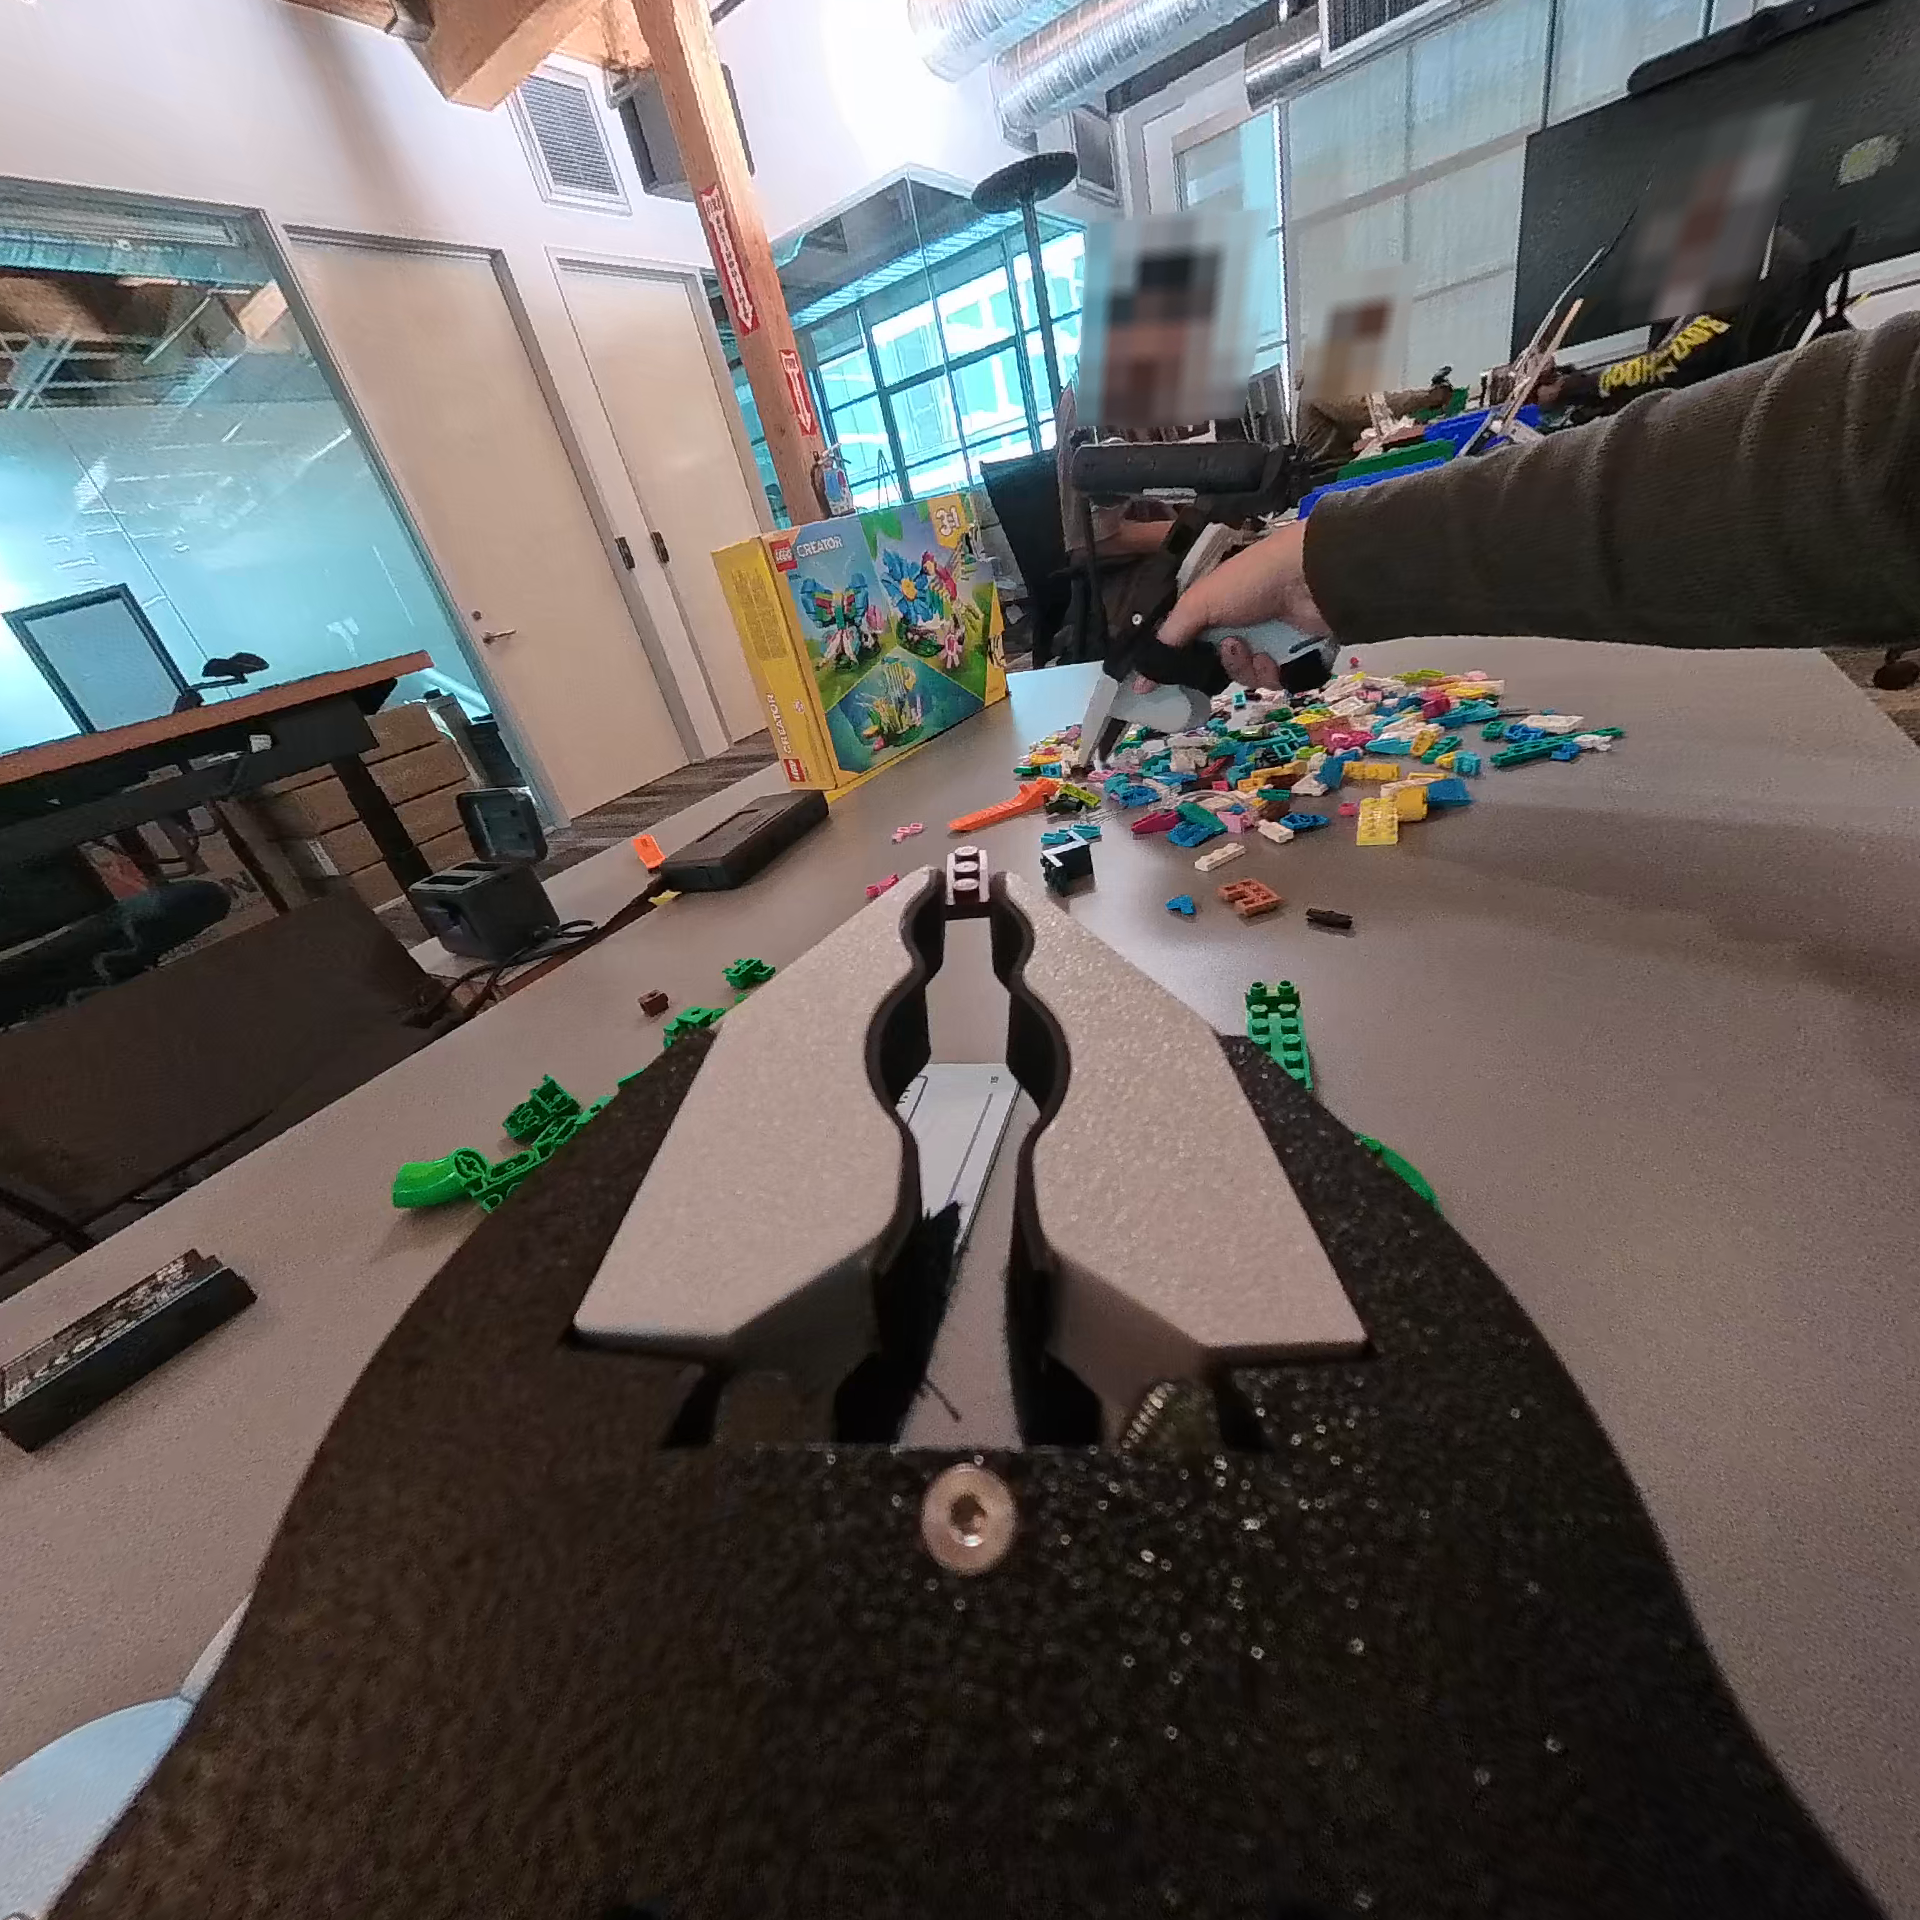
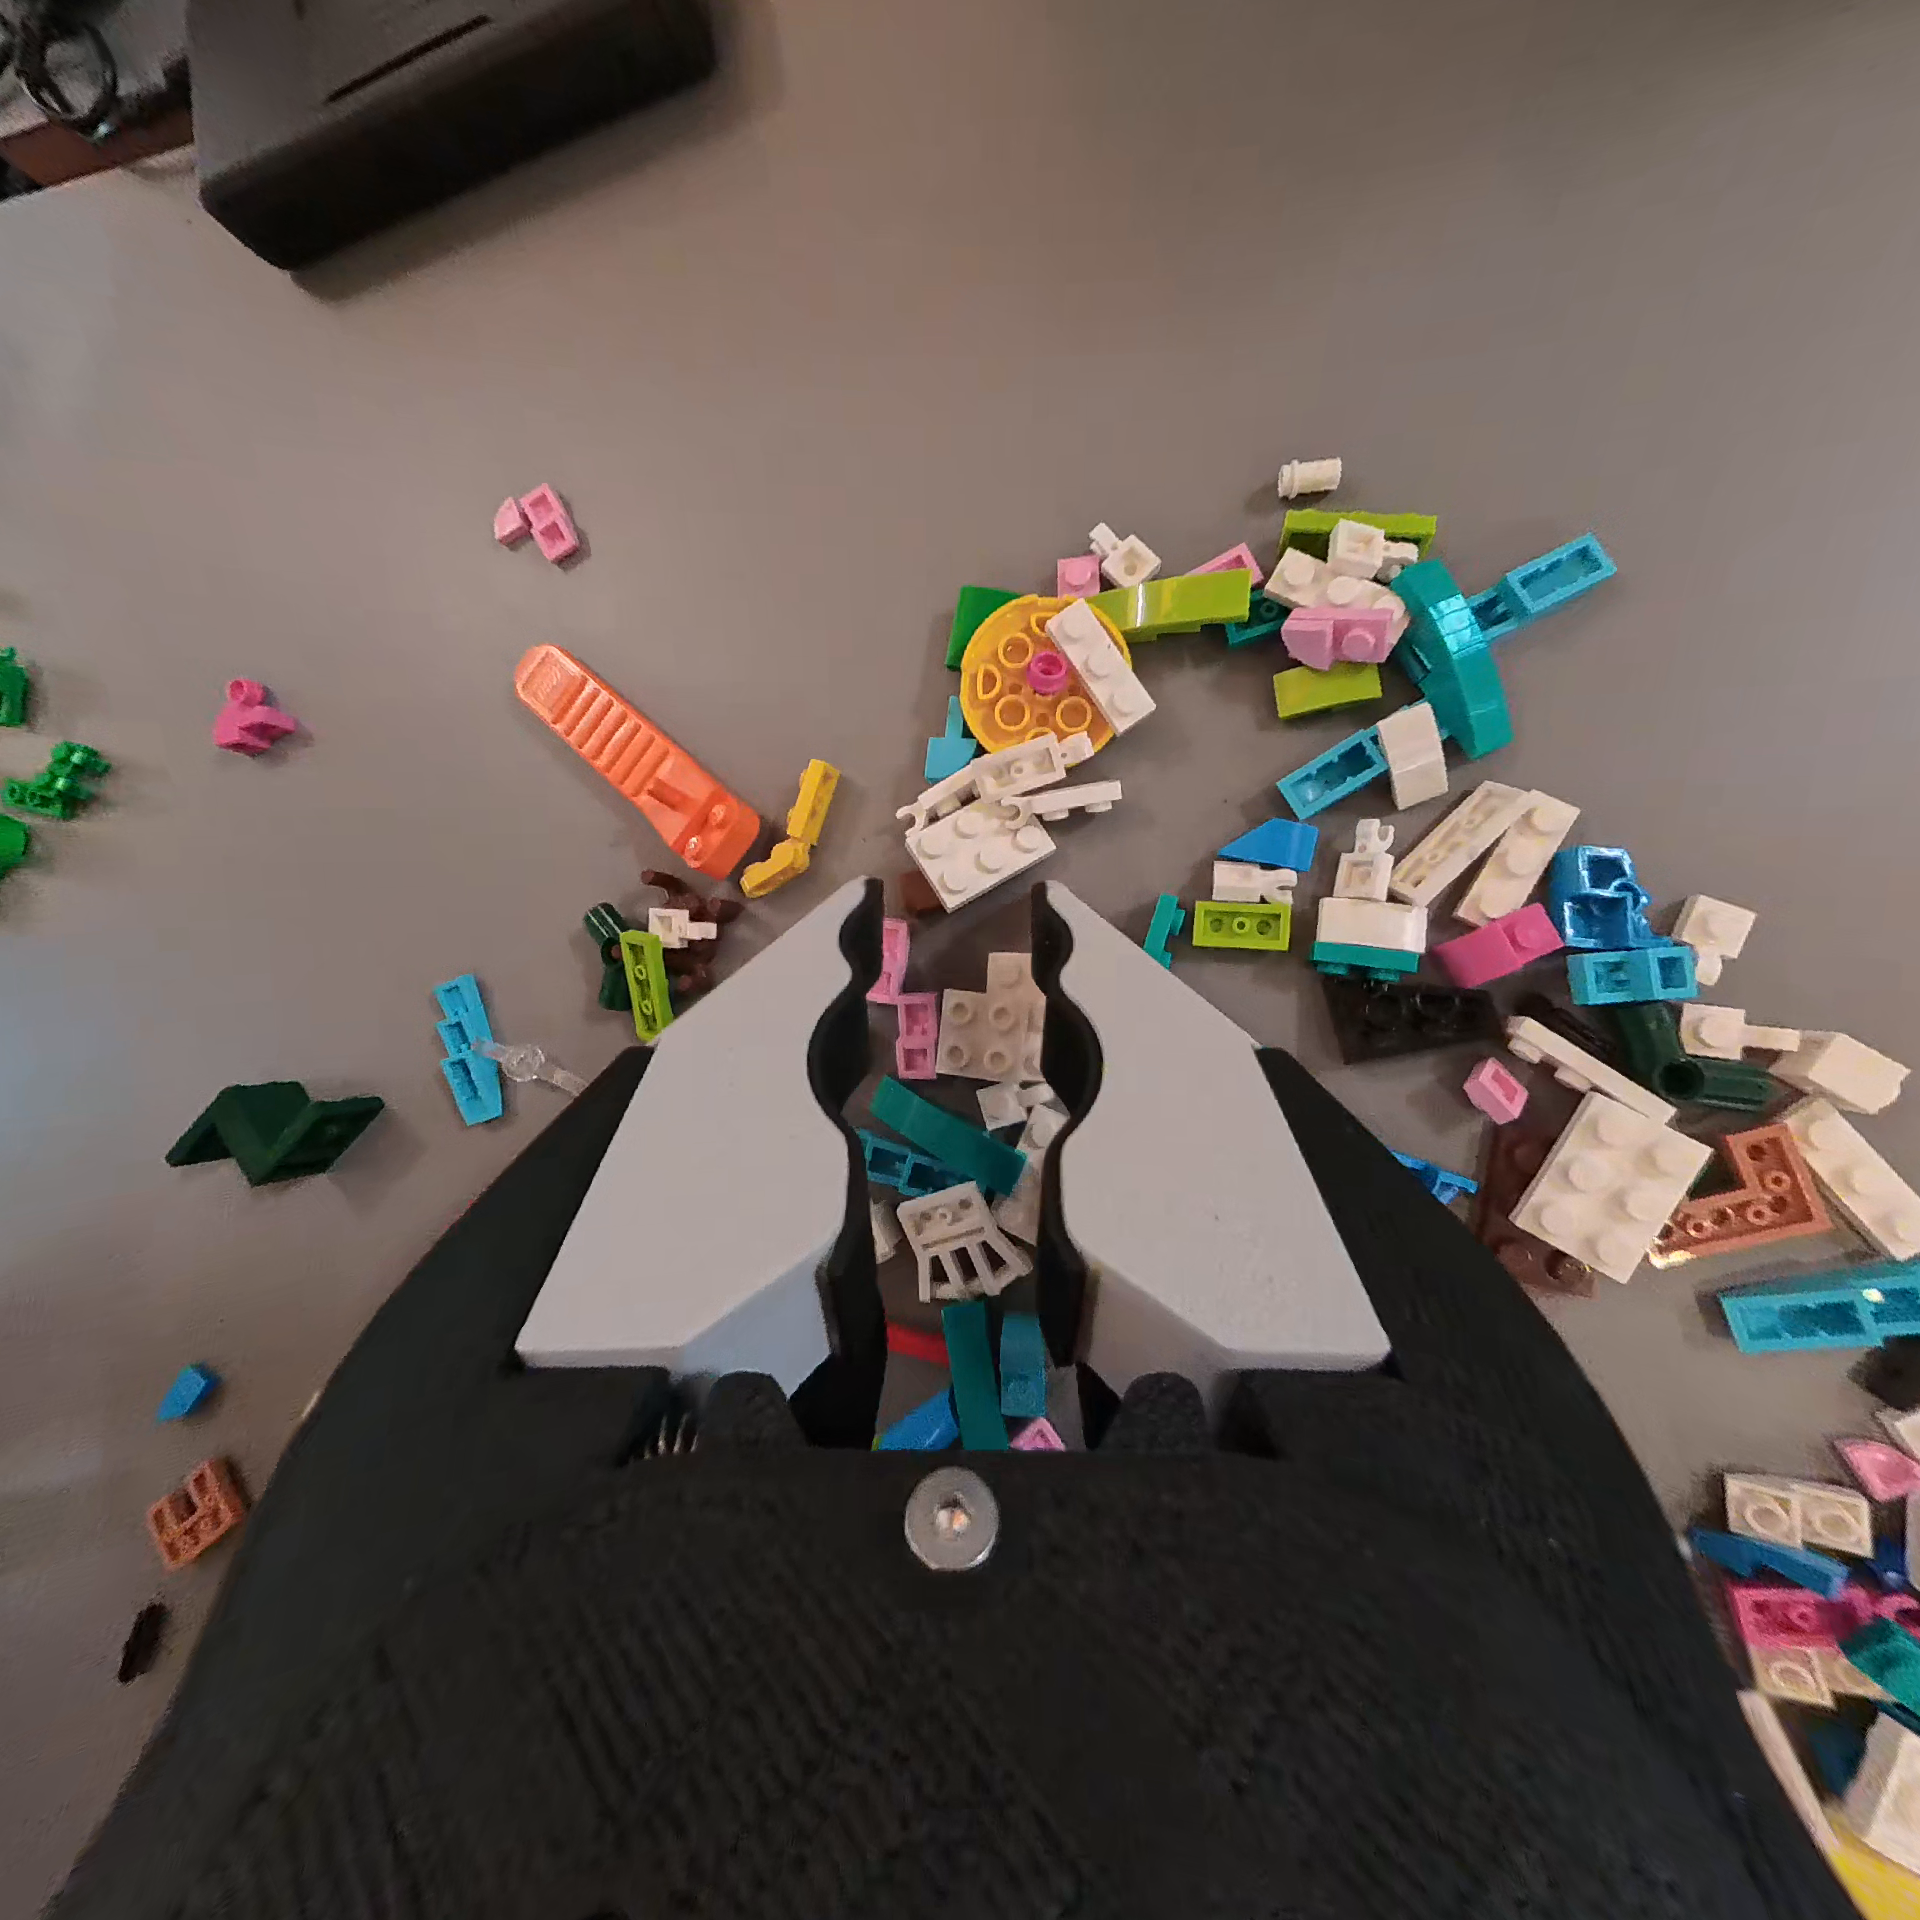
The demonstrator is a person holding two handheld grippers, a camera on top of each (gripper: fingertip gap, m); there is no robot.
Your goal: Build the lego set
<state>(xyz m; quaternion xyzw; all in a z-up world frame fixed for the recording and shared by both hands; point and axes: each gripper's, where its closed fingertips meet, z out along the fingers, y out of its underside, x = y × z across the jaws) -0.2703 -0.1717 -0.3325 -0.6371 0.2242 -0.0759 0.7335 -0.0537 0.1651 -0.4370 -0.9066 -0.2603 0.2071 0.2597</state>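
My left gripper point(image 1: 966, 891) is shut on a small stack of bricks point(image 1: 966, 871), a pale piece on a dark brown one, held above the grey table point(image 1: 1558, 1039). My right gripper point(image 2: 956, 896) is open and points down into the pile of loose coloured bricks point(image 2: 1351, 831); it also shows far off in the left wrist view point(image 1: 1096, 740), held by a hand. A white plate point(image 2: 971, 847) lies just beyond its tips, and a pale grey plate point(image 2: 992, 1023) and teal pieces lie between its fingers. An orange brick separator point(image 2: 634, 764) lies to the left of the pile.
The set's box point(image 1: 862, 644) stands at the table's far side. A black device point(image 2: 447, 114) lies beyond the pile. Green pieces point(image 1: 530, 1132) are scattered at the left, and a green plate point(image 1: 1278, 1029) lies at the right. A black block point(image 1: 114, 1340) sits near the table's left edge. Left tips to right tips: about 40 centimeters. The orange brick separator point(image 2: 634, 764) is about 6 centimeters from my right fingertips.
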